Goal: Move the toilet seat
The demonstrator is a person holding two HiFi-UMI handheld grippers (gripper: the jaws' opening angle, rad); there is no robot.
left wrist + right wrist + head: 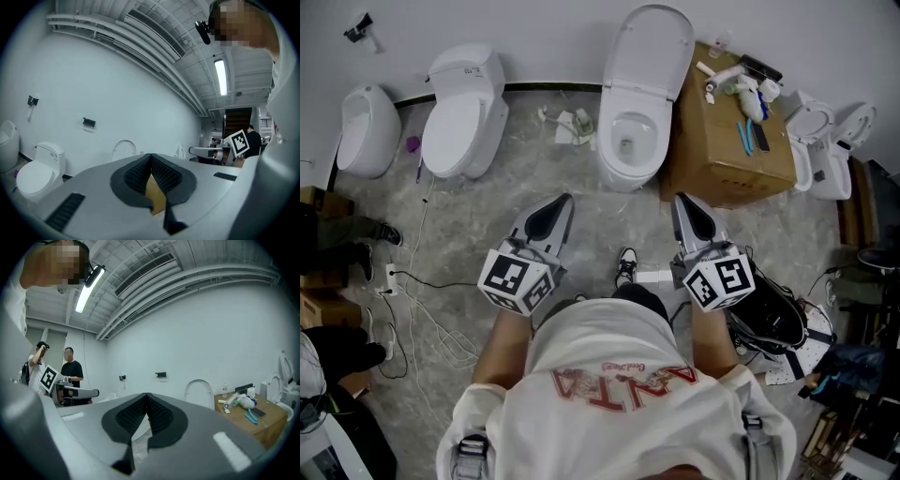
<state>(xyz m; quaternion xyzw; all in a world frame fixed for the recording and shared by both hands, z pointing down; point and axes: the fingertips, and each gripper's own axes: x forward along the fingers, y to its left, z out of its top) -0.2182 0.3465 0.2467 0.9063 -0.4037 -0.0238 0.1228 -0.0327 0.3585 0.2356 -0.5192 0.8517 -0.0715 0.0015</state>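
The white toilet [630, 141] stands at the far wall with its lid and seat [652, 47] raised upright, the bowl open. My left gripper [562, 201] and right gripper [682, 200] hover side by side above the floor, well short of the bowl, one to each side of it. Both are shut with nothing between the pads. In the left gripper view the jaws [151, 157] meet, and the raised lid [124, 147] shows beyond them. In the right gripper view the shut jaws [146, 397] point toward the same lid [199, 392].
A second toilet [464, 117] with its lid down and a urinal [366, 131] stand to the left. A cardboard box [727, 150] with tools sits right of the toilet, with small toilets [830, 150] beyond it. Cables [412, 309] lie left, a black bag [773, 319] right. People [70, 369] stand far off.
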